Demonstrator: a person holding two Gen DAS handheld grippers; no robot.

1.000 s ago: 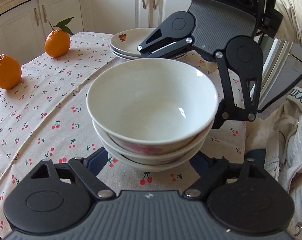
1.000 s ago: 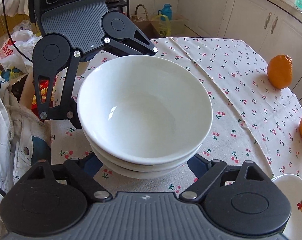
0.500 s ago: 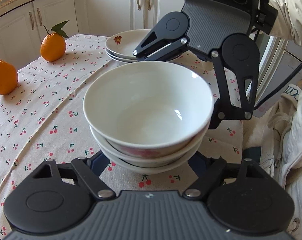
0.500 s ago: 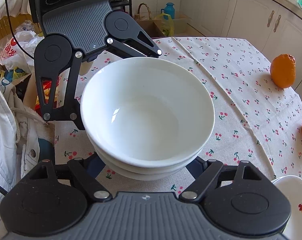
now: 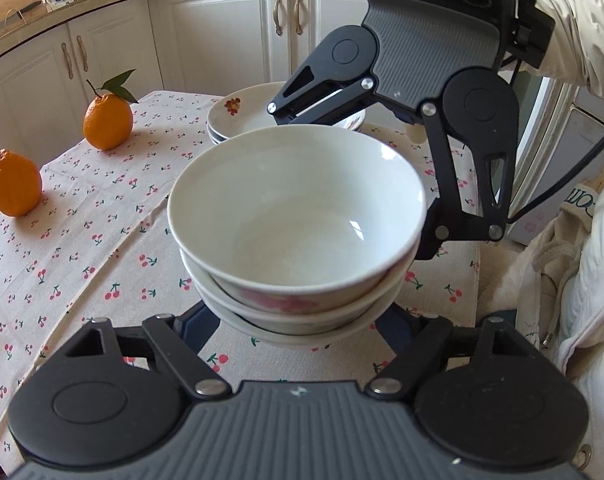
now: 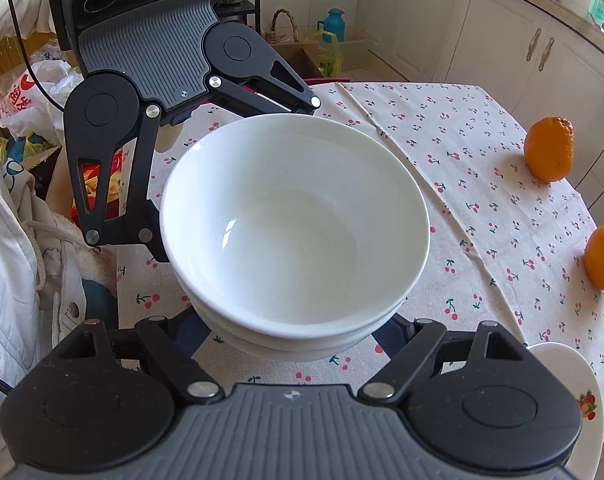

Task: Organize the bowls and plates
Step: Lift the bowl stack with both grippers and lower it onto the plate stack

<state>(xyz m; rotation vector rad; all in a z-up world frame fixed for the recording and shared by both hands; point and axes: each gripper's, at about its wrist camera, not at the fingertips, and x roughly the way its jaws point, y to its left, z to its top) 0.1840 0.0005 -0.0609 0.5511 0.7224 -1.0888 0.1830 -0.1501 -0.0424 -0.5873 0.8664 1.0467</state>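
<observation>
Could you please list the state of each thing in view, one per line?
Bowl stack: nested, upright, empty, between both grippers.
Plate stack: stacked on the tablecloth, behind the bowls.
Left gripper: open around the stack's base.
Right gripper: open around the stack's base.
Oranges: whole, resting on the tablecloth.

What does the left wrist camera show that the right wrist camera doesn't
Only the left wrist view shows the full stack of plates beyond the bowls, the leaf on the far orange, and the pink floral print on the bowls' outer wall. Only the right wrist view shows the blue jug, the wicker basket and plastic bags on the floor. Both show the stack of bowls cradled between the two grippers, two oranges and the cherry-print tablecloth.
</observation>
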